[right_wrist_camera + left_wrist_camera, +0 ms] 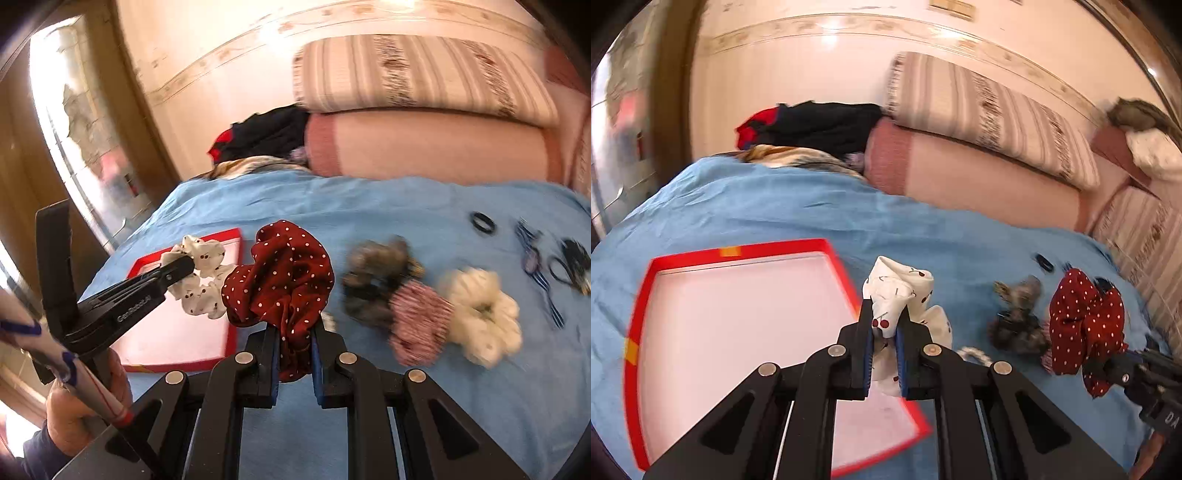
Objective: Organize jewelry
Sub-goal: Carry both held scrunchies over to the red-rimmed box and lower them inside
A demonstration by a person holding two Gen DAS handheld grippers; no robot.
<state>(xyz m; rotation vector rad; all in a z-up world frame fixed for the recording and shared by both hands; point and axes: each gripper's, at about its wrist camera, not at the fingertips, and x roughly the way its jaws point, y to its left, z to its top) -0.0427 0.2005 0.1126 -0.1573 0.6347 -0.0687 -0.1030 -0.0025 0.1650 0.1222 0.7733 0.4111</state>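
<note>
Our left tool [885, 332] is clamped on the white cherry scrunchie [905, 291] above the red tray's [639, 295] right edge; our right tool [293, 347] grips the red dotted scrunchie [284, 273] over the bed [369, 199]. Beyond lie other scrunchies [480, 314].

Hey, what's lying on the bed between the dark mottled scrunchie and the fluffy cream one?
A pink-and-white striped scrunchie lies between the dark mottled scrunchie and the cream scrunchie, touching both. The right wrist view shows it.
</note>
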